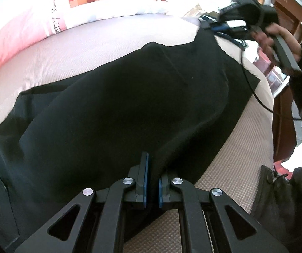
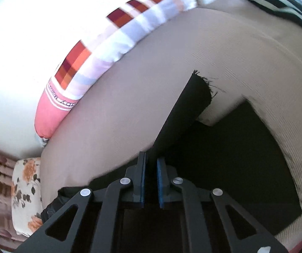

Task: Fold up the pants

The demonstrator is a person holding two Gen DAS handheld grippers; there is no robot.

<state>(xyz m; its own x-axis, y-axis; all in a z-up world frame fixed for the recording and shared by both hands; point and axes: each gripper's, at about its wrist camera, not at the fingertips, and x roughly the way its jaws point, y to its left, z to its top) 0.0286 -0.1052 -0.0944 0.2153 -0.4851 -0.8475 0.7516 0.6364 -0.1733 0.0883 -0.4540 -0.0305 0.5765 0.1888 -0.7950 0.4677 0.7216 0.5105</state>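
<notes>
The black pants (image 1: 117, 97) are spread across a beige mat (image 1: 71, 52) with a fine woven texture, which covers a bed. One fold of the dark cloth is drawn up from the mat into the left gripper (image 1: 152, 179), whose blue-padded jaws are clenched on it at the near edge of the mat. In the right wrist view a narrow strip of the same black fabric, frayed at its far end, is seen rising between the blue pads of the right gripper (image 2: 151, 179), which are pinched nearly together on it; the rest of the pants lies dark beneath and to the right. In the left wrist view the right gripper is seen at the far end of the garment, held by a hand (image 1: 277, 38) in a dark sleeve, with a black cable trailing from it.

A pillow (image 1: 83, 10) in white and pink, printed with blocks of red and orange squares, is laid along the far side of the mat. A line of lettering is printed on its pink band; only "baby" can be made out, the remainder being blurred. A second cushion (image 2: 25, 196) with an orange flower print is seen at the lower left of the right wrist view. Dark brown wooden furniture (image 1: 285, 14) is visible beyond the bed, against strong light.
</notes>
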